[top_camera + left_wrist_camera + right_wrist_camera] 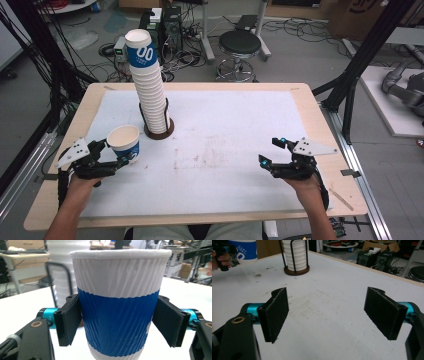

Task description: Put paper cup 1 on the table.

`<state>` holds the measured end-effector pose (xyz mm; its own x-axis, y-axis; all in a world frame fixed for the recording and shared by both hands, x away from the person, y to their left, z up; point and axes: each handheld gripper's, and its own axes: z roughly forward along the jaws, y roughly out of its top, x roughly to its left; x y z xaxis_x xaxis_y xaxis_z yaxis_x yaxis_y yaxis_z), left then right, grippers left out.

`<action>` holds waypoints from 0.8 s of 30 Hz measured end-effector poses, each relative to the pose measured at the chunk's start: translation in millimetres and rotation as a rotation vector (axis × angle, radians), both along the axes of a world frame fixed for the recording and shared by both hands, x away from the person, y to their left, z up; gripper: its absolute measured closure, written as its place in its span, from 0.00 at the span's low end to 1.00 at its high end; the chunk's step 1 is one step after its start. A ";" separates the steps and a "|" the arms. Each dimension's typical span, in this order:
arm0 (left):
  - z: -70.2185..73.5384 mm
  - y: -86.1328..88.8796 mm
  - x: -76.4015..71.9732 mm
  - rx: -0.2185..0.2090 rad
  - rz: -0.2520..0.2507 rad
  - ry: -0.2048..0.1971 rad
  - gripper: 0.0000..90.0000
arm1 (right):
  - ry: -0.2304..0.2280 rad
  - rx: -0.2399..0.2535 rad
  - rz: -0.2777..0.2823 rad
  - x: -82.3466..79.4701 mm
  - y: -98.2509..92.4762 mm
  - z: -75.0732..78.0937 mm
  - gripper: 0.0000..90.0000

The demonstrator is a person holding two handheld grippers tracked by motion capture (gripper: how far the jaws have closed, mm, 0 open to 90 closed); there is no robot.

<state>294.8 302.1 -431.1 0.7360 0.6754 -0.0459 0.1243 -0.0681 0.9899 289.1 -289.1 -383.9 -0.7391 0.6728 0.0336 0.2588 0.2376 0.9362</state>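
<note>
Presently, noted from largest to smallest:

Table (320, 200): pale wooden top, most of it covered by a white sheet (225, 150) with faint brown smudges near its middle.

Cup stack (147, 82): tall column of nested white ribbed paper cups that leans slightly; the topmost cup carries a blue band. It rises from the far-left part of the sheet. In the right gripper view its lower part (295, 255) stands at the top centre.

Stack holder (160, 131): round dark brown base with thin black wire uprights that hug the bottom of the stack.

Single paper cup (124, 142): white ribbed wall with a blue band, upright, mouth open upward, just left of the holder and near it. In the left gripper view it (117, 312) sits between the two black pads.

Left gripper (116, 152): grasping the single paper cup; the left pad (68, 320) touches the blue band, and the right one lies at the cup's edge. The hand enters from the bottom left.

Right gripper (272, 150): released, jaws spread wide with nothing between them, over the bare sheet at the right side, well apart from the cups. In its own view the two black pads (274, 315) frame the smudged sheet.
</note>
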 end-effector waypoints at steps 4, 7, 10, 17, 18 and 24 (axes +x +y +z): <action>-6.9 10.3 1.6 0.031 0.048 0.034 0.29 | 0.007 -0.003 0.010 2.2 4.0 -0.6 0.23; -10.0 13.9 2.8 0.045 0.085 0.062 0.29 | 0.008 -0.009 0.021 3.2 6.3 -2.0 0.23; -11.4 15.3 4.5 0.078 0.118 0.094 0.29 | 0.011 -0.012 0.022 3.5 5.9 -2.5 0.23; -17.6 18.6 8.7 0.110 0.173 0.141 0.29 | 0.011 -0.003 0.017 2.1 2.5 -2.2 0.23; -18.1 18.9 9.3 0.117 0.173 0.143 0.29 | 0.013 -0.003 0.016 1.7 2.1 -2.1 0.23; -19.6 16.2 9.2 0.160 0.193 0.167 0.29 | 0.016 -0.001 0.016 1.1 1.0 -2.6 0.23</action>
<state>304.1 318.4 -450.7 0.5848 0.8103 -0.0377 0.3103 -0.1806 0.9333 290.1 -288.1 -386.5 -0.7492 0.6608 0.0446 0.2700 0.2432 0.9317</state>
